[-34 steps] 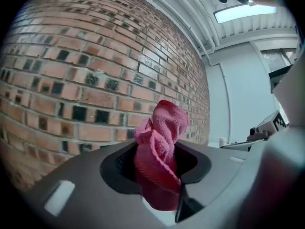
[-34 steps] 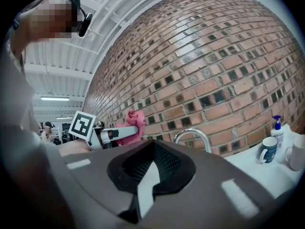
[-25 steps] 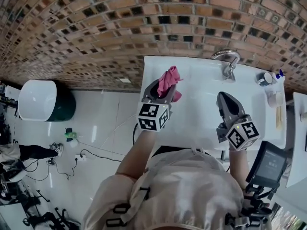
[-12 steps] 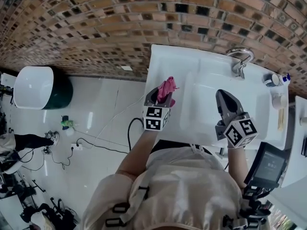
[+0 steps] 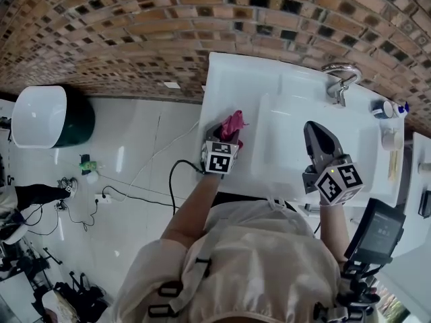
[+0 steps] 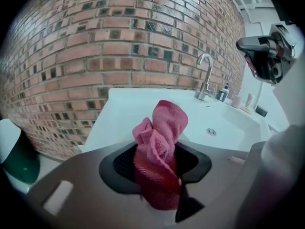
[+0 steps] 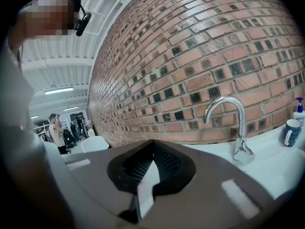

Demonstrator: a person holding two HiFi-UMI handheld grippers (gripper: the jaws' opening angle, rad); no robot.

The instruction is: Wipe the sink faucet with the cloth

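Pink cloth (image 6: 159, 142), bunched into a wad, is clamped between the jaws of the left hand-held gripper (image 6: 158, 168) and sticks out past their tips. In the head view the cloth (image 5: 233, 124) and left hand-held gripper (image 5: 229, 133) sit over the left part of the white worktop (image 5: 232, 79), just beside the left rim of the sink basin (image 5: 269, 113). The faucet (image 5: 339, 79) stands at the basin's far rim, well apart from the cloth. The right hand-held gripper (image 7: 151, 149) has its jaws together with nothing between them and points toward the faucet (image 7: 233, 123). A blue mug (image 7: 290, 131) and a pump bottle (image 7: 299, 109) stand right of the faucet; the mug's inside cannot be seen. The basin shows its drain (image 6: 211, 131).
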